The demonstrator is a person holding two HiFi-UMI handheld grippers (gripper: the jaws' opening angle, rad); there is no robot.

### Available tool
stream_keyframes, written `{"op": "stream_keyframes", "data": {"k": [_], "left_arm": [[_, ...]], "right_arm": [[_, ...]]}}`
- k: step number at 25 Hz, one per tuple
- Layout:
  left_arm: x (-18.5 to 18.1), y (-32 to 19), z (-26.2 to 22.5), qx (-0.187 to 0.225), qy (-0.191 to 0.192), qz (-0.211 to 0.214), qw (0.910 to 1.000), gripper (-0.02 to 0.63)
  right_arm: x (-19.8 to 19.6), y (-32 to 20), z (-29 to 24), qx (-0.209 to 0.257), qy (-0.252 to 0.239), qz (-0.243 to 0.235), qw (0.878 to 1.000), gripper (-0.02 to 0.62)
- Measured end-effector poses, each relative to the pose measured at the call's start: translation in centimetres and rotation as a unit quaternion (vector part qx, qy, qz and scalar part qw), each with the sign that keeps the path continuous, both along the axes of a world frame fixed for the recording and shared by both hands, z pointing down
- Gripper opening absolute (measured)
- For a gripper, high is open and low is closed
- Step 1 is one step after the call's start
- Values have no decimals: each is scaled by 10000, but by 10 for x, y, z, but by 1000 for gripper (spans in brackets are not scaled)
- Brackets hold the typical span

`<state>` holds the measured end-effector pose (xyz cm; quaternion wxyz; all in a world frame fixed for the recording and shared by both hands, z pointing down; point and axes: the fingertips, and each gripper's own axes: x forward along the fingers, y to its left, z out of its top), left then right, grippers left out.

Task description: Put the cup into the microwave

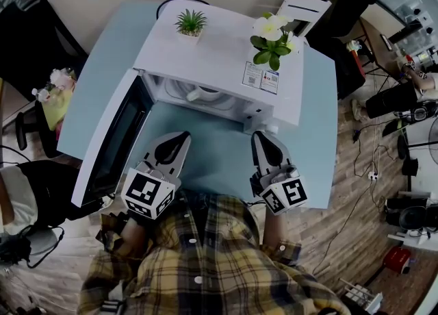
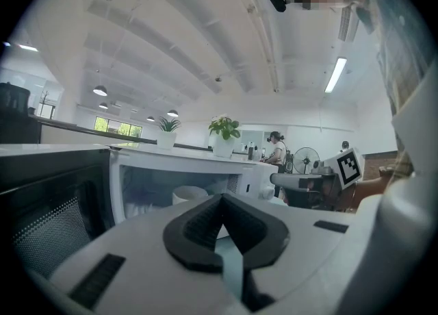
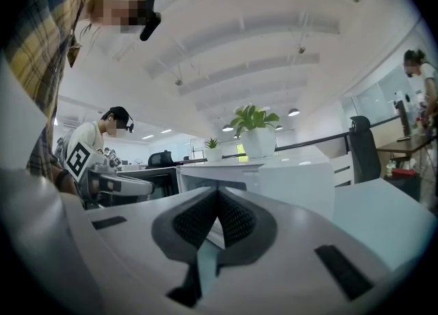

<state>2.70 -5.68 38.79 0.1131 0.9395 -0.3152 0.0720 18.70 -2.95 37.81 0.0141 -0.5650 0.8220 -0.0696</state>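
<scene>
Left gripper [image 1: 181, 140] and right gripper [image 1: 261, 140] sit side by side over the tabletop [image 1: 212, 159], just short of the microwave [image 1: 219, 50]. We hold nothing in either: each gripper's own view shows its jaws pressed together, with only a sliver of tabletop showing below the pads. Whether the tips touch the tabletop we cannot tell.

The door [image 1: 109, 142] hangs open to the left, and its near end slips behind the left gripper's marker cube [image 1: 147, 194]. The cup [image 1: 204, 93] stands inside the microwave. It is white against a white cavity, so from the head view we make out only its rim and upper wall below the top edge of the opening. In the left gripper view the cup [image 2: 188, 194] shows through the opening, its base cut off by our own jaws. In the right gripper view the opening is a narrow strip and we cannot pick the cup out.

A small plant [image 1: 191, 22] and a flowering plant [image 1: 272, 38] stand on the microwave's top. The sticker [image 1: 261, 77] there is too small to read. Our hands are hidden beneath the grippers.
</scene>
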Motion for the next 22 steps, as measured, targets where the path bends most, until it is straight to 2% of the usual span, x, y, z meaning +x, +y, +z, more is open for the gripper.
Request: {"op": "stream_keyframes", "data": {"k": [22], "left_arm": [[2,-1,0,8,-11,-56,10000,-10]], "right_arm": [[2,-1,4,-36,-8,-36,10000,2]]}}
